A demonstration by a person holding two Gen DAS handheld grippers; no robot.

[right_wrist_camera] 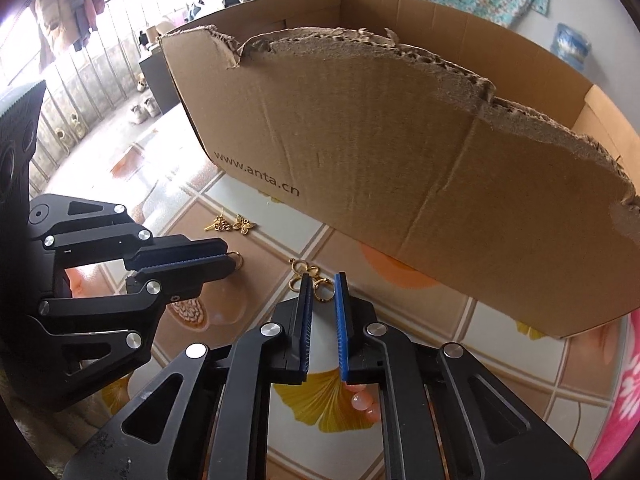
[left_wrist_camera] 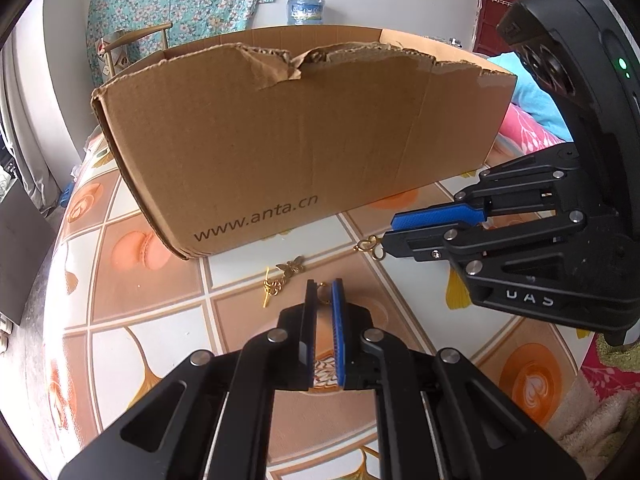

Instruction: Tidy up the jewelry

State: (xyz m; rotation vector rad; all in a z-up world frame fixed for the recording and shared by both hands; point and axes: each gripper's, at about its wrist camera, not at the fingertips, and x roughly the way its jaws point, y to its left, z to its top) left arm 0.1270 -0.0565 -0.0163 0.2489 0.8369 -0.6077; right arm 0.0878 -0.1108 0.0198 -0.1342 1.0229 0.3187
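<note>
The left gripper [left_wrist_camera: 323, 287] jaws pinch a gold ring [left_wrist_camera: 324, 290] – mostly hidden; the right gripper [right_wrist_camera: 323, 280] jaws seem nearly closed around a gold clasp [right_wrist_camera: 322, 290], contact unclear.

1. Gold ring [left_wrist_camera: 325, 289] between the left gripper [left_wrist_camera: 323, 294] pads: mostly covered, only its top arc showing.
2. Gold clasp [left_wrist_camera: 370, 245] at the right gripper [left_wrist_camera: 387, 232] tips: too small to identify.
3. Inside of the cardboard box [right_wrist_camera: 400, 152]: hidden behind its torn front wall.
4. Pink beads [right_wrist_camera: 362, 400]: partly covered by a finger.
</note>
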